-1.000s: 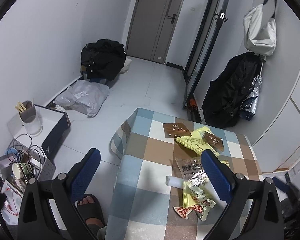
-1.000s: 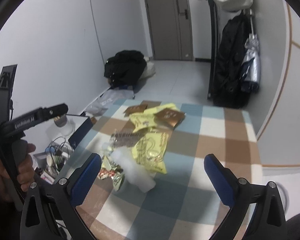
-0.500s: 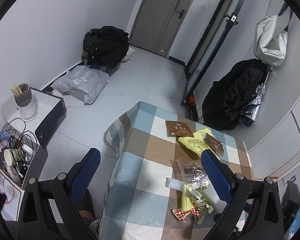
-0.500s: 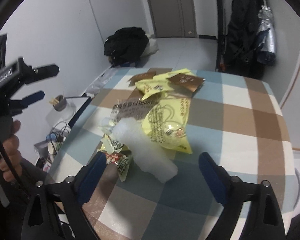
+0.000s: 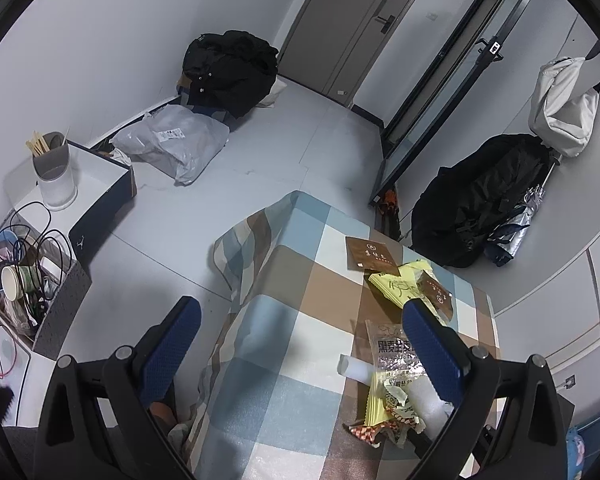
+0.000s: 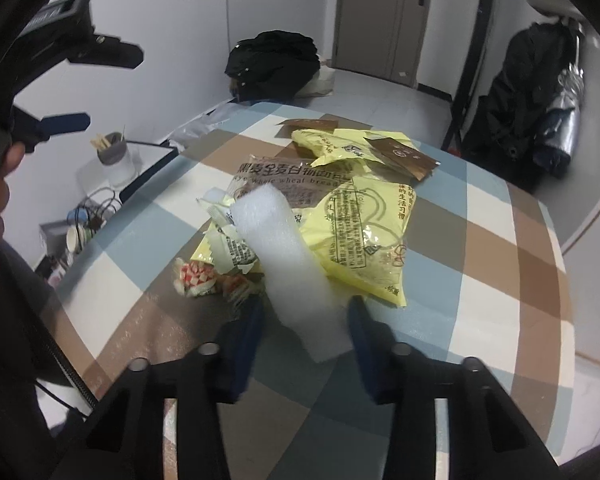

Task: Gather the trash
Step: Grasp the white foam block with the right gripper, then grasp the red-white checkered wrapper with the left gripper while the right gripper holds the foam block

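Observation:
A white foam strip (image 6: pixel 284 248) lies on top of a heap of wrappers on the checked tablecloth (image 6: pixel 480 248). My right gripper (image 6: pixel 306 312) straddles its near end; the jaws are closing, with the foam between them and a sliver of gap on each side. Under the foam lie a yellow bag (image 6: pixel 360 232), a clear bread bag (image 6: pixel 284 178), torn red-and-white wrappers (image 6: pixel 196 278) and brown sachets (image 6: pixel 404 156). My left gripper (image 5: pixel 300 350) hangs open over the table's left part, holding nothing. The same heap (image 5: pixel 396 392) sits under its right finger (image 5: pixel 432 348).
A hand holds the left gripper (image 6: pixel 92 88) at the upper left of the right wrist view. Left of the table stand a low white cabinet (image 5: pixel 96 172) with a cup of sticks (image 5: pixel 54 168) and a box of cables (image 5: pixel 40 276). Black bags (image 5: pixel 232 68) and a grey parcel (image 5: pixel 176 140) lie on the floor.
My right gripper came down and forward onto the heap and its jaws narrowed from wide open to close about the foam strip. The left gripper shifted slightly and rolled, staying open.

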Tool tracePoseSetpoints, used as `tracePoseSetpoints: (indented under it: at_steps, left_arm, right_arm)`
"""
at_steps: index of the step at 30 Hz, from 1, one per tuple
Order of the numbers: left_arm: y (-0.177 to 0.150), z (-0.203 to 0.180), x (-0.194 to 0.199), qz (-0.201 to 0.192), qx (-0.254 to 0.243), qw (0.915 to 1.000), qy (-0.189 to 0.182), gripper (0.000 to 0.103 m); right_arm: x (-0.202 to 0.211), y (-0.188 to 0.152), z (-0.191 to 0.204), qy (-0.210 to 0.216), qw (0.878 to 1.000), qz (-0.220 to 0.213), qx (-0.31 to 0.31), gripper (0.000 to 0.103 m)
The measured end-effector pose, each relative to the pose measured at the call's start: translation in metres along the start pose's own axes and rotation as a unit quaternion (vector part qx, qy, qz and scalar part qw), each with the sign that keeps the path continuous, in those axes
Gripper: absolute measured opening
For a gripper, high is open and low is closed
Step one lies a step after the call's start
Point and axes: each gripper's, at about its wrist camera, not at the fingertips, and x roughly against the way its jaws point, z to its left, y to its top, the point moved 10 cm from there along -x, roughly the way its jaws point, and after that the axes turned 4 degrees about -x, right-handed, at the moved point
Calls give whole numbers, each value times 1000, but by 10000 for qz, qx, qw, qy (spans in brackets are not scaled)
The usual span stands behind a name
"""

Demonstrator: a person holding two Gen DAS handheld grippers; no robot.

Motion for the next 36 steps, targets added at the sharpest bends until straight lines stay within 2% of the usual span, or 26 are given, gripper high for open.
tracePoseSetpoints:
  at_steps: [4,11,15,18,21,24,30,36]
  left_arm:
    - [-1,2,-1,42,25,10000,14,99]
    - [-1,2,-1,105,-123,9999,28,99]
    - [-2,-3,1,109,-204,9997,-95,99]
    - [-14,-10,-1,325,-386,9987,-67,99]
    - [-32,-22,1,536,-538,9968,-240,99]
    - [-54,-37,-6,940,-718,9918,-485,99]
    - [-84,-52,-18,1452,-1067,9819,-575,99]
    - [-107,-64,-28,1703,-1723,9696,-343,99]
  right_arm:
    - [3,-1,0,-4,10000,6,74,22]
    - [20,0,0,154,9998,-120,102,21]
    - [36,1,-1,262,9993,-247,115,21]
    - [50,3,-8,335,9987,-378,5,21]
    - [63,5,-20,346,9980,-513,-135,21]
    - [74,4,-34,296,9973,-604,-298,21]
    - [83,-2,-57,211,9955,-690,-614,21]
    - [88,-6,-66,240,9941,-763,-729,21]
